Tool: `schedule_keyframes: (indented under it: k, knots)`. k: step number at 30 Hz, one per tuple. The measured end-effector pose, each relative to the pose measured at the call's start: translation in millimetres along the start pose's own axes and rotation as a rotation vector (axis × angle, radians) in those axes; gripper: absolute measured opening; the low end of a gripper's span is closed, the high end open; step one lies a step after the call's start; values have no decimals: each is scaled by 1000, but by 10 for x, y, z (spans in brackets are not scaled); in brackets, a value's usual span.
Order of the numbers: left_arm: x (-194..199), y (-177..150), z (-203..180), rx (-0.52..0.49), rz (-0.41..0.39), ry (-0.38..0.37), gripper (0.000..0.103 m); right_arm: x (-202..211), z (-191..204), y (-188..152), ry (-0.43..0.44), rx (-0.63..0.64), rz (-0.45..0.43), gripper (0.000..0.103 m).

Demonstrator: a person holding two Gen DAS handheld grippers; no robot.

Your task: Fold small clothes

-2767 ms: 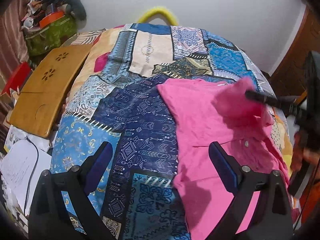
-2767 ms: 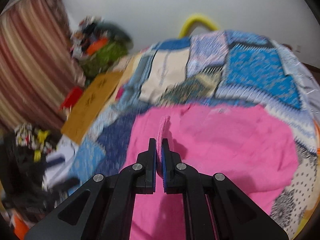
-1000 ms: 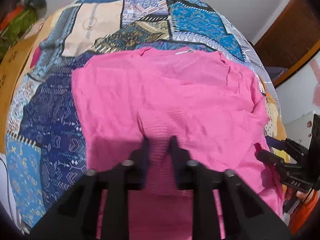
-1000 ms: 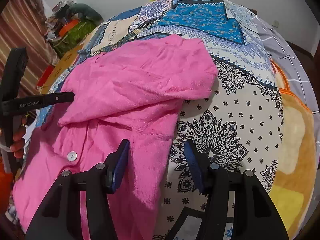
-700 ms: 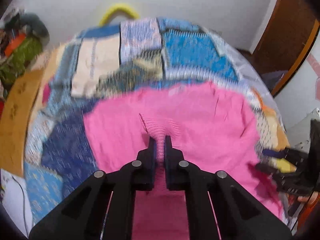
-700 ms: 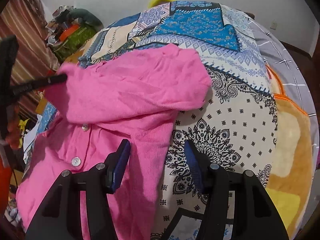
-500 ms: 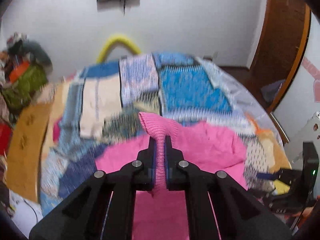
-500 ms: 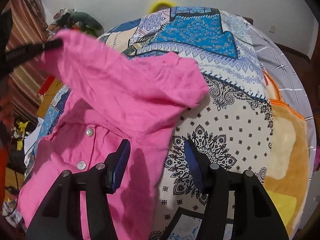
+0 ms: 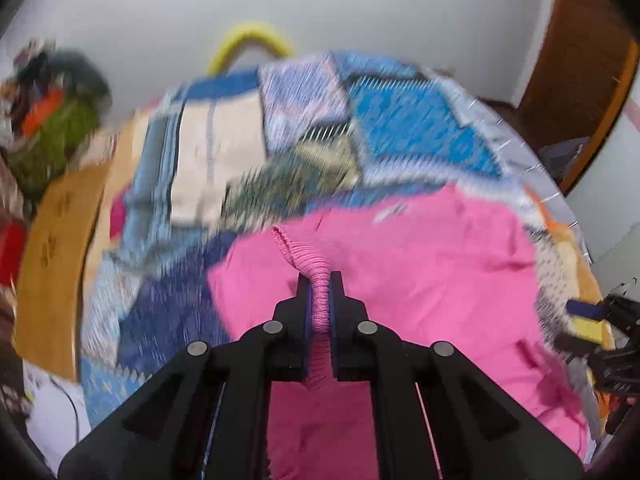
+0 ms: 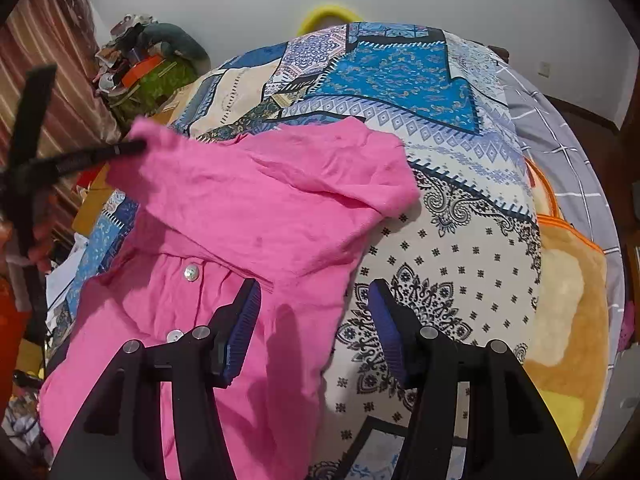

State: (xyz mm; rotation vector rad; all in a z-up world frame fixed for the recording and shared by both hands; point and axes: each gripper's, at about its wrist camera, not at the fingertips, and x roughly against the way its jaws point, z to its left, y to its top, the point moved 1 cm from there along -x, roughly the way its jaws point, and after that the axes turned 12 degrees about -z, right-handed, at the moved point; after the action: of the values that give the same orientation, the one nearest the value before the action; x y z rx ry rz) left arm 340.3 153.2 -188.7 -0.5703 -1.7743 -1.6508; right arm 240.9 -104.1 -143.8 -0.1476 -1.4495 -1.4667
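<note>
While the pink shirt (image 10: 256,216) lies spread on the patchwork bedspread (image 10: 400,80) of the bed, its ribbed cuff (image 9: 308,264) is pinched tight between the fingers (image 9: 339,304) of the left gripper (image 9: 320,304) and lifted clear of the rest of the garment. In the right wrist view that sleeve stretches up toward the far left, with the left gripper's black tip clamped on its end. Two white buttons (image 10: 191,273) show on the shirt's front, near the left side. The right gripper (image 10: 314,328) hangs over the shirt's right edge with its fingers about half apart and nothing between them, the left one above pink cloth, the right one above the black-and-white patterned patch. Further out, a wooden board (image 9: 56,256) lies at the bed's left, a green heap of clutter (image 10: 156,76) sits at the far left, a yellow hoop (image 10: 328,16) pokes up behind the bed, and an orange-edged blanket (image 10: 568,304) lies at the right. The left wrist view is pretty blurry.
</note>
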Motion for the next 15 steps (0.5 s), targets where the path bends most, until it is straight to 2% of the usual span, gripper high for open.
schedule_keyframes:
  k: [4,11,15]
  knots:
    - [-148,-268,185,28,65,21,7,-149,-23,45,-33,27,9,52]
    - [-292,-512,227,12,110,30,7,-498,-257,138,-106,4,26,52]
    - [-306,-594,149,-43,85,60,7,-619,-386,192,-123,-12,11,52]
